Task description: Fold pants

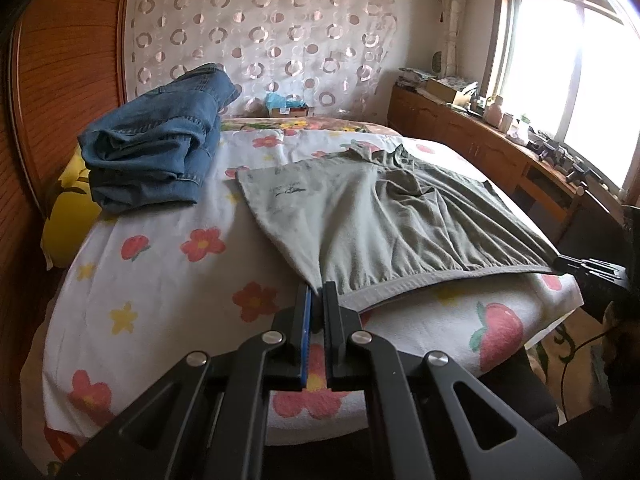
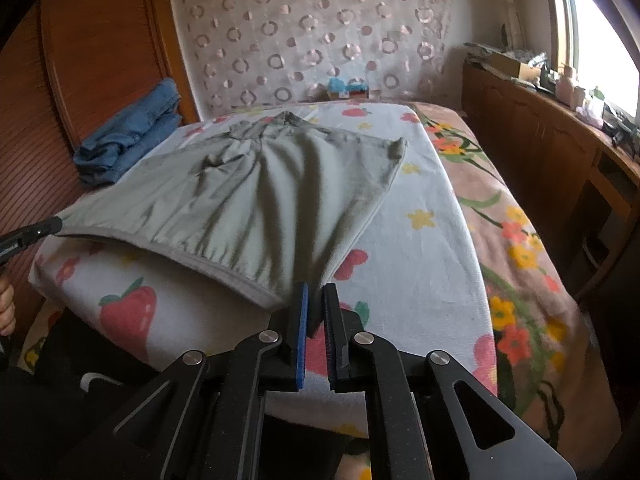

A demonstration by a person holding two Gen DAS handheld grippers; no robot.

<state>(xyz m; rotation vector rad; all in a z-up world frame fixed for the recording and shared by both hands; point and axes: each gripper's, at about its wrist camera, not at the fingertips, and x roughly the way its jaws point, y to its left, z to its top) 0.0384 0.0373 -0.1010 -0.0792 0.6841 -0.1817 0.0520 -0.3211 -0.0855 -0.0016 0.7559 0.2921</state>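
Observation:
Grey-green pants [image 1: 384,216] lie spread on the flowered white sheet [image 1: 168,264], waistband toward me and lifted a little off the bed. My left gripper [image 1: 318,294] is shut on the left corner of the waistband. My right gripper [image 2: 316,300] is shut on the other corner of the waistband of the pants [image 2: 260,192]. Each gripper shows in the other's view: the right gripper [image 1: 560,264] at the pants' right corner, the left gripper [image 2: 56,224] at their left corner.
Folded blue jeans [image 1: 160,148] sit at the far left of the bed near a yellow pillow [image 1: 72,208]. A wooden headboard [image 1: 60,80] stands to the left. A cluttered wooden cabinet [image 1: 500,136] runs along the window on the right. A small box [image 1: 288,110] stands at the bed's far end.

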